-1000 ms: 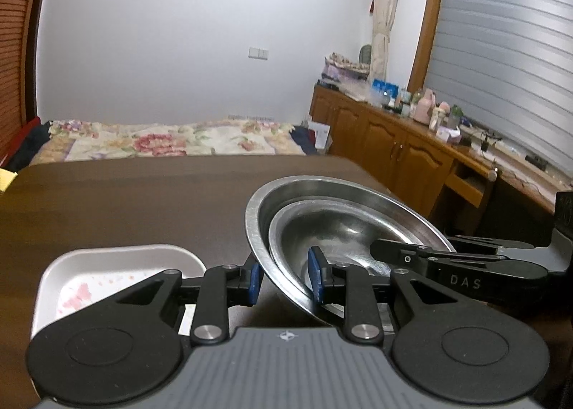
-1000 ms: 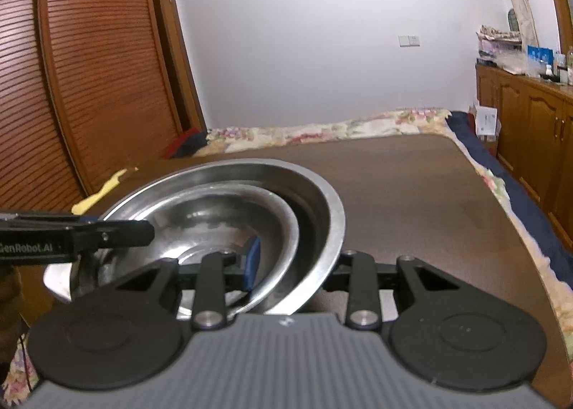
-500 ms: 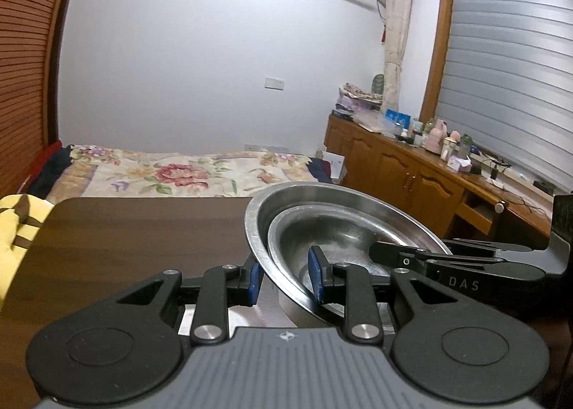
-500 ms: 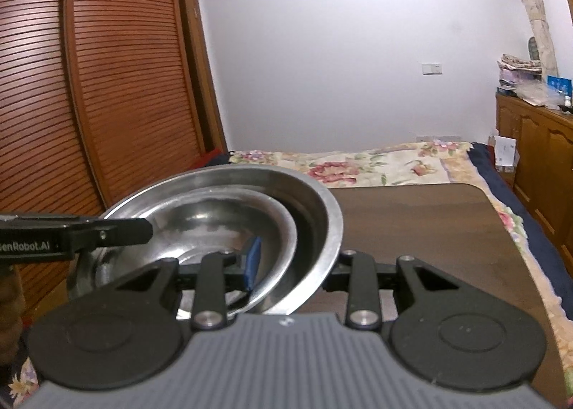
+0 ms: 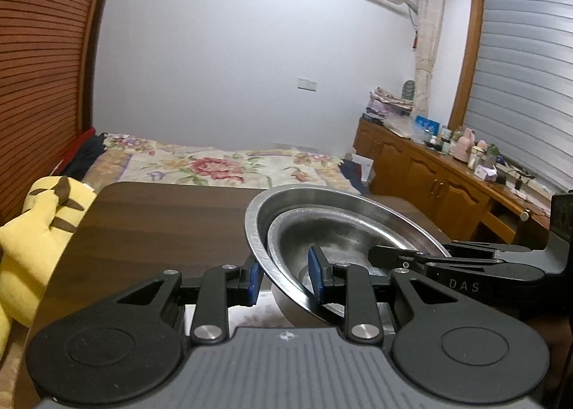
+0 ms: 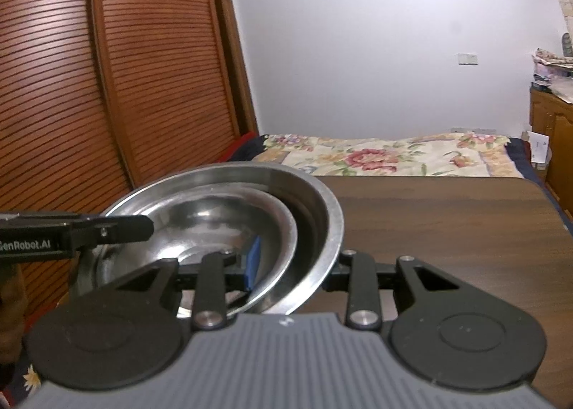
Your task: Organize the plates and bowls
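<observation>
Both tongs pinched the nested steel bowls by opposite rims: left tongs (image 5: 283,278) narrowly clamped on the near-left rim, right tongs (image 6: 292,260) on the opposite side. Big bowl (image 5: 322,196) w/ small bowl (image 5: 333,237) inside hung above the worktop (image 5: 161,223). Step: carrying the stack. Next prob. needs level, matched lowering to a set-down spot.

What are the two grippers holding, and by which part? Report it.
Both hold the nested steel bowls. The left gripper clamps the near rim on one side, the right gripper clamps the rim on the opposite side, each with one finger inside and one outside.
</observation>
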Demonstrator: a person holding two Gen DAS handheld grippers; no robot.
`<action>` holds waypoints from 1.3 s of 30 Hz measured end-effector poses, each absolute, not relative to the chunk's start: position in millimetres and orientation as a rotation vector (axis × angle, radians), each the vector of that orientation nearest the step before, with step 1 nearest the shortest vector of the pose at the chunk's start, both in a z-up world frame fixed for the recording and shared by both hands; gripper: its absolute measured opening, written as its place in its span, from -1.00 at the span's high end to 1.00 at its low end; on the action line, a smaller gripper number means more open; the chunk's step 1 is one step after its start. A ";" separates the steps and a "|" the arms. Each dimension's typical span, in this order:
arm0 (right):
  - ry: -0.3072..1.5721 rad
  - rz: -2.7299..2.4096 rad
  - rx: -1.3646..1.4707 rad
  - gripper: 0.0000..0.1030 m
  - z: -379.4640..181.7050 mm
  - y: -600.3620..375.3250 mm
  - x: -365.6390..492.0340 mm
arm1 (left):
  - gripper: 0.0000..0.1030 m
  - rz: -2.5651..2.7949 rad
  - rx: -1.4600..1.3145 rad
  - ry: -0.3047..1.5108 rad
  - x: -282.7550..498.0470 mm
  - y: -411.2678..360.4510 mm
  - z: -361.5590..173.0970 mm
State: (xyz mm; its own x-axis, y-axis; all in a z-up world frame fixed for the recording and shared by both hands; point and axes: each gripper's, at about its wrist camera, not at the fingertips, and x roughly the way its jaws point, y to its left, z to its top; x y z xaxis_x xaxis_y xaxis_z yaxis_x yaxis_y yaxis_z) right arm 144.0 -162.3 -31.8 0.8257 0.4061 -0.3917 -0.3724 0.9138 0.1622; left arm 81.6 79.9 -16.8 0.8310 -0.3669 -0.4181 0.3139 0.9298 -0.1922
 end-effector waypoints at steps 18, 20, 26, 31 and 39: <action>0.508 0.480 0.044 0.32 -54.2 -128.6 153.7 | 0.44 -0.306 -0.158 0.534 81.4 116.3 -52.5; 0.513 0.480 0.039 0.32 -54.6 -127.8 153.6 | 0.44 -0.303 -0.156 0.537 81.1 116.1 -54.7; 0.532 0.480 0.022 0.32 -58.8 -122.8 155.8 | 0.45 -0.285 -0.144 0.548 82.9 117.2 -62.5; 0.522 0.480 -0.003 0.32 -57.2 -120.0 155.4 | 0.45 -0.276 -0.134 0.555 84.1 116.7 -66.9; 0.539 0.482 0.004 0.31 -55.6 -120.3 158.0 | 0.48 -0.256 -0.120 0.552 84.8 114.5 -67.4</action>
